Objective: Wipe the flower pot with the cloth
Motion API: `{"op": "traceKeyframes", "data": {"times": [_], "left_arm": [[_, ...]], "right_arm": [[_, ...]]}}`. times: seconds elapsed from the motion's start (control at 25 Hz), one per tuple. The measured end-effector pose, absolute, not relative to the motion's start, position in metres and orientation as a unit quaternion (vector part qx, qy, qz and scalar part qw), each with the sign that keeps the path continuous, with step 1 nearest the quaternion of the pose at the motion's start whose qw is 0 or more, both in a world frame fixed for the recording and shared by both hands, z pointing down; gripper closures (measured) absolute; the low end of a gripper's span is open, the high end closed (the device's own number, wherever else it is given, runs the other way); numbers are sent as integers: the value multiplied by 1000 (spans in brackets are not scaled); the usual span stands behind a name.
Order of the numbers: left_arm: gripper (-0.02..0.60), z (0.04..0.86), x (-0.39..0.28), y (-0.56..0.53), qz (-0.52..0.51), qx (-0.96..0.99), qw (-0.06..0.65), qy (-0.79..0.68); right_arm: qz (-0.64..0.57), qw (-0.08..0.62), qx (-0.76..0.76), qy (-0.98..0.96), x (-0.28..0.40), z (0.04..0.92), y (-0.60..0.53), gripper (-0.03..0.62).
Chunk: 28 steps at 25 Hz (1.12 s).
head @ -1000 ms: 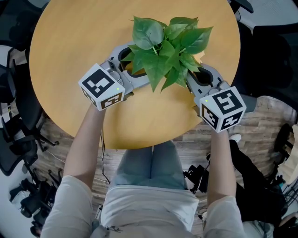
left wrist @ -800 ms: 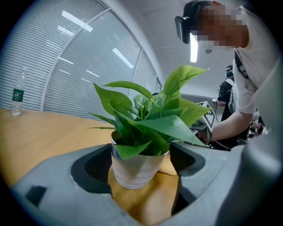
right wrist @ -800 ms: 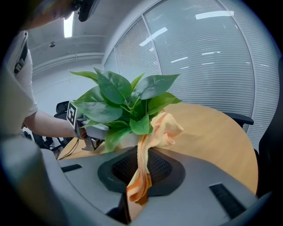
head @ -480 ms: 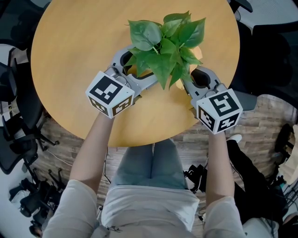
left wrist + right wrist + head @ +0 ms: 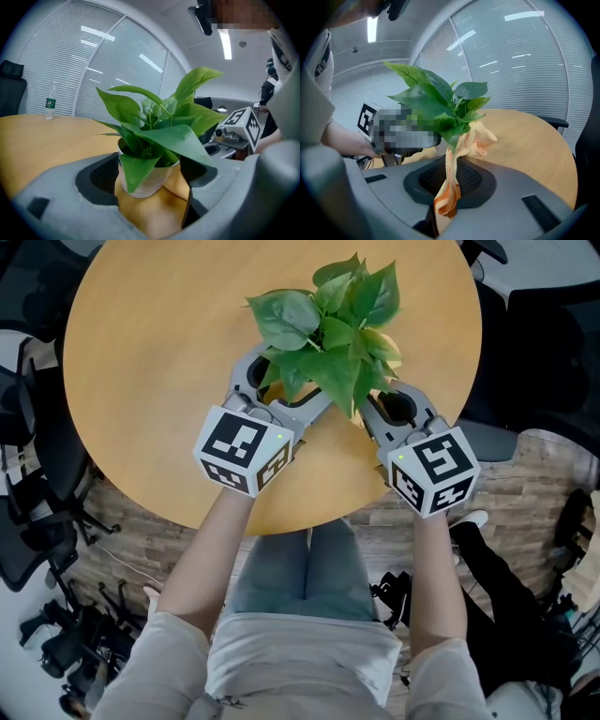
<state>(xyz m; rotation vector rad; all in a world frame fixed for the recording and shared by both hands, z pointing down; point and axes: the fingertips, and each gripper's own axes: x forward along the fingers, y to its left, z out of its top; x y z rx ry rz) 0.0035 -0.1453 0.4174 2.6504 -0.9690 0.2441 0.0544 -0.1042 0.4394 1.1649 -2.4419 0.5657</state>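
White flower pot (image 5: 157, 177) front and centre in the left gripper view, sitting right between the jaws of the left gripper (image 5: 151, 172). Both pads look pressed to the rim, so I read that as a firm hold on the pot. Its base appears to rest on the wooden table (image 5: 42, 136). The wall facing us looks clean. A water bottle (image 5: 50, 101) stands at the table's far edge.

Over to the right gripper view: the right gripper (image 5: 447, 190) has its jaws clenched on an orange cloth (image 5: 480, 136). The cloth runs up from the pads and bunches against the base of the leaves (image 5: 431, 101). The pot itself is masked by cloth and foliage here.

Now the head view, looking down. The plant stands toward the near edge of the round table, a little right of centre. One gripper closes in from each side beneath the leaves, and the pot is buried under the greenery.

My call is that the wipe is under way, with one gripper steadying and the other bringing cloth to the pot. How much of the wall has been covered can't be judged. Working round the rest of it looks to be what's left.
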Motion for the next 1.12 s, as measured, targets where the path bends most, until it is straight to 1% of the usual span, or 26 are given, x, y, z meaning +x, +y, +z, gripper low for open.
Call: {"op": "traceKeyframes", "data": {"times": [0.76,0.92,1.12], "left_arm": [[161,417,11,-131,87,862,180,-466],[160,416,12,-131,85,866,179,-459],[160,414,8,-124,77,888,185,-413]], "right_arm": [[214,176,414,-867,55,440,-93,548],[217,173,413,-867,57,439,-92,548],[218,170,416,-866,58,438,-92,548]]}}
